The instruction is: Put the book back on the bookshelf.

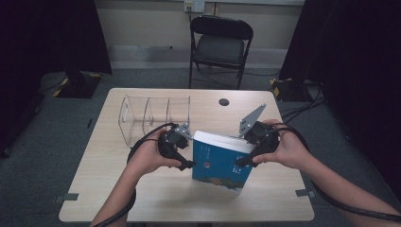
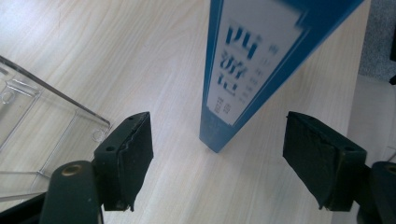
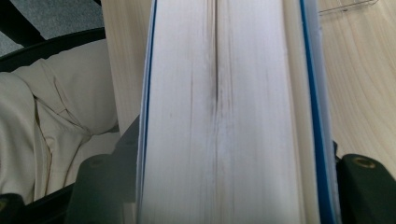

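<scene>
- The blue book (image 1: 221, 161) stands on edge at the centre of the high view, tilted, on the wooden table (image 1: 142, 198).
- The right gripper (image 1: 246, 160) is clamped on the book's fore-edge side. In the right gripper view the white page block (image 3: 219, 116) runs up between the two jaws, which press on both covers.
- The left gripper (image 1: 185, 163) sits just beside the book's spine edge. In the left gripper view its jaws stand wide apart and hold nothing; the spine (image 2: 252, 70) rises from centre to upper right, its lower corner resting on the table between the jaws.
- The clear acrylic divider rack (image 1: 153, 116) lies in the upper left of the high view, behind the left gripper and apart from the book.
- Judgement: the book's long axis lies across the table, from one gripper to the other. The left gripper is nearer the rack, so the move turns on carrying the spine end toward the upper left.
</scene>
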Demonstrator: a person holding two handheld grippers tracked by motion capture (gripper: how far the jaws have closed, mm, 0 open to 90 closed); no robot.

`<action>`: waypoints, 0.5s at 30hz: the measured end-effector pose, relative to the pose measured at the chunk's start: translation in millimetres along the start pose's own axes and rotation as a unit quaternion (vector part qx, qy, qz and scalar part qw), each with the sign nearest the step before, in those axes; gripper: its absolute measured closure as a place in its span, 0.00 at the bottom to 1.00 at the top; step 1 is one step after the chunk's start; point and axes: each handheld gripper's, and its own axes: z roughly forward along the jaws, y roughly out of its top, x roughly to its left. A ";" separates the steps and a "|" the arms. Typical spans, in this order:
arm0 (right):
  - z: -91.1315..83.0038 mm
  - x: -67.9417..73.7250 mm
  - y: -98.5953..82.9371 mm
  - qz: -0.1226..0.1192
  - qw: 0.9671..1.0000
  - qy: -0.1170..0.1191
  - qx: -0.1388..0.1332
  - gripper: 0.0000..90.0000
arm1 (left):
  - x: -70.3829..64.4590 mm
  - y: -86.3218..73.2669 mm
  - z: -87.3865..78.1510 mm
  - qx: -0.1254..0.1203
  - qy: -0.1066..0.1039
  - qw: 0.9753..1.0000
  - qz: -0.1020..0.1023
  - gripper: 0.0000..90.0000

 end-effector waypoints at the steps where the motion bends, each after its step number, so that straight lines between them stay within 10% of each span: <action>1: 0.2 -0.4 -0.4 0.000 1.000 0.000 0.000 0.39 | 0.1 1.5 -0.9 0.000 0.001 1.000 0.002 0.27; 15: 3.3 -3.2 -7.4 0.007 1.000 0.003 -0.004 0.39 | -8.2 37.3 -15.7 0.003 -0.006 0.999 0.035 0.26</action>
